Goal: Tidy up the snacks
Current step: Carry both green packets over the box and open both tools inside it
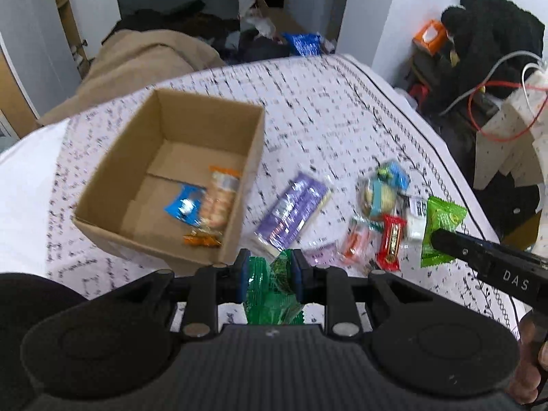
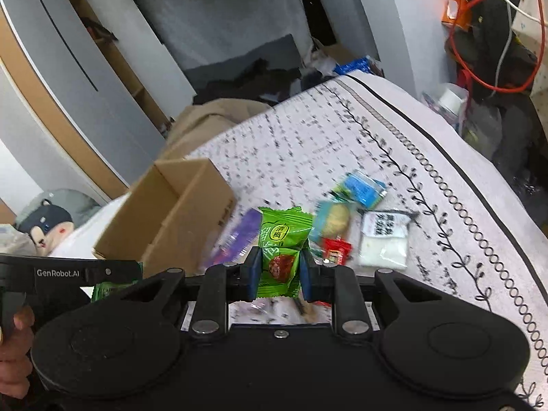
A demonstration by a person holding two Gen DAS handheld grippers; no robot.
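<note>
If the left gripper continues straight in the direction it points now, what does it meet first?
Probably the purple snack packet on the bedspread, directly ahead of the left gripper, which holds a dark green packet. Depth is uncertain.

Home bedroom: patterned bedspread (image 2: 342, 144), wardrobe (image 2: 68, 78), piled clothes (image 1: 496, 34).

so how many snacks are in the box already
3 that show: a blue packet mid-floor, a long orange cracker pack against the right wall, and a small orange packet at the near corner of the cardboard box. More may hide beneath.
</note>
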